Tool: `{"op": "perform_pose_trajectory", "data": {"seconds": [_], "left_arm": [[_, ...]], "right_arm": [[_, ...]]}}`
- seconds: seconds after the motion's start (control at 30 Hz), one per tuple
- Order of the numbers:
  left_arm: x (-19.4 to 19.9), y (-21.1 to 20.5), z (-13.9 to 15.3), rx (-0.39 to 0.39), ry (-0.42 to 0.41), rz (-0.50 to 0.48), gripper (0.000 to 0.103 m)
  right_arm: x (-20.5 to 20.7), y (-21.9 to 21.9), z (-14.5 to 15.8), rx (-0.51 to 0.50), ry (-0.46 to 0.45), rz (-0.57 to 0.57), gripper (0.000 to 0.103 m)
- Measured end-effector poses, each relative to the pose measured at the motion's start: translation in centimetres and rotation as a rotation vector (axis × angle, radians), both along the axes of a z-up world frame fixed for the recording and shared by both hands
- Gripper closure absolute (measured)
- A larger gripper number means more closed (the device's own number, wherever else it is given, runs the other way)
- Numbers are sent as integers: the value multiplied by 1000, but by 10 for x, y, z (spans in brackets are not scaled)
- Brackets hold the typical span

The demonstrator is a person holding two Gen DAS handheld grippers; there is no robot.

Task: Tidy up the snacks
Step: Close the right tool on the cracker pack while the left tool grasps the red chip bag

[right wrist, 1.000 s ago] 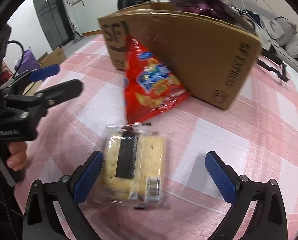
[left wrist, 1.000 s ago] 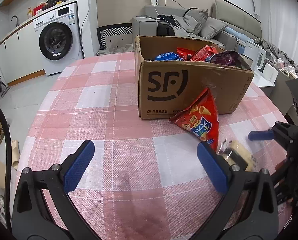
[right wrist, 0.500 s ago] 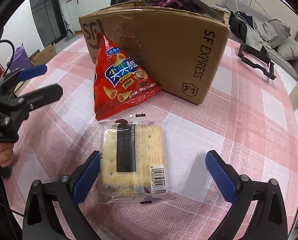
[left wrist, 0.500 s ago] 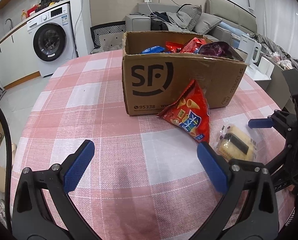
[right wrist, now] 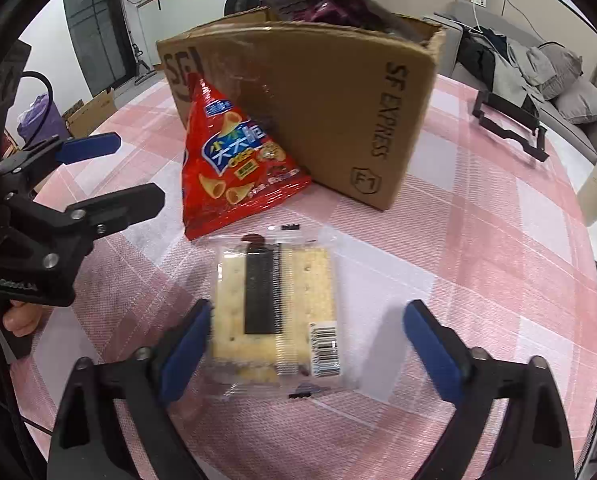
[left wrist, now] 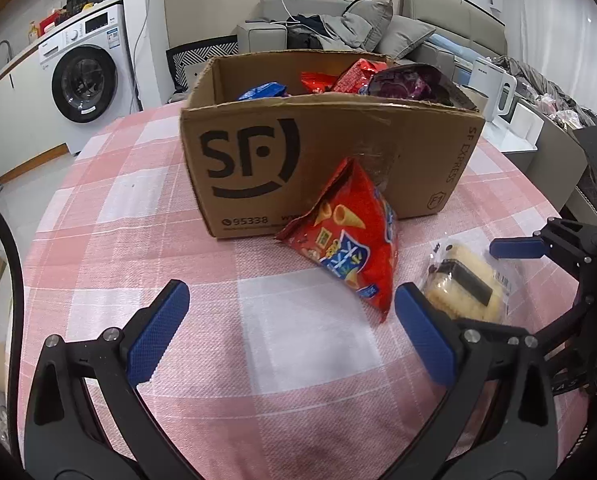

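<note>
A brown SF cardboard box (left wrist: 338, 160) holding several snack bags stands on the pink checked table (left wrist: 138, 208). A red triangular snack bag (left wrist: 350, 248) leans against its front; it also shows in the right wrist view (right wrist: 234, 168). A clear cracker pack (right wrist: 276, 304) lies flat on the table, also in the left wrist view (left wrist: 464, 284). My right gripper (right wrist: 306, 348) is open, its fingers on either side of the cracker pack. My left gripper (left wrist: 290, 336) is open and empty over bare cloth, left of the pack.
The box (right wrist: 318, 112) rises just behind the snacks. A black frame piece (right wrist: 506, 120) lies on the table at the far right. A washing machine (left wrist: 86, 76) and a sofa (left wrist: 358, 28) stand beyond the table.
My right gripper has moved forward and down, so the cracker pack now sits between its fingers. The left gripper has come closer to the box and red bag.
</note>
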State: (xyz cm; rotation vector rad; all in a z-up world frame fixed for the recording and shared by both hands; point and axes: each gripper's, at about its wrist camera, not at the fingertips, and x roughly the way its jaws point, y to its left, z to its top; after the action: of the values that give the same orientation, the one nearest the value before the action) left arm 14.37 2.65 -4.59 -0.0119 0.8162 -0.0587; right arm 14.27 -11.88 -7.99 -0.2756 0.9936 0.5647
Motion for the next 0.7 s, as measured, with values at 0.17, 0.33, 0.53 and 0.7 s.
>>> {"op": "perform_pose_trajectory", "data": {"seconds": [0.17,0.33,0.53,0.7], "left_arm": [[12,-11,-3,29,12,-12,1],[25,-19,-5,31,32,-28,1],[38,-29,-9,50,48,-54,1],[50,-33,-11,35,64,-65,1]], "right_arm": [[3,-9,4,25,1,-21,30],[4,-12,6,34,-8,-23,43],[4,-14,7,59,-1,-12,43],[6,-18,9,74,4,-22,43]]}}
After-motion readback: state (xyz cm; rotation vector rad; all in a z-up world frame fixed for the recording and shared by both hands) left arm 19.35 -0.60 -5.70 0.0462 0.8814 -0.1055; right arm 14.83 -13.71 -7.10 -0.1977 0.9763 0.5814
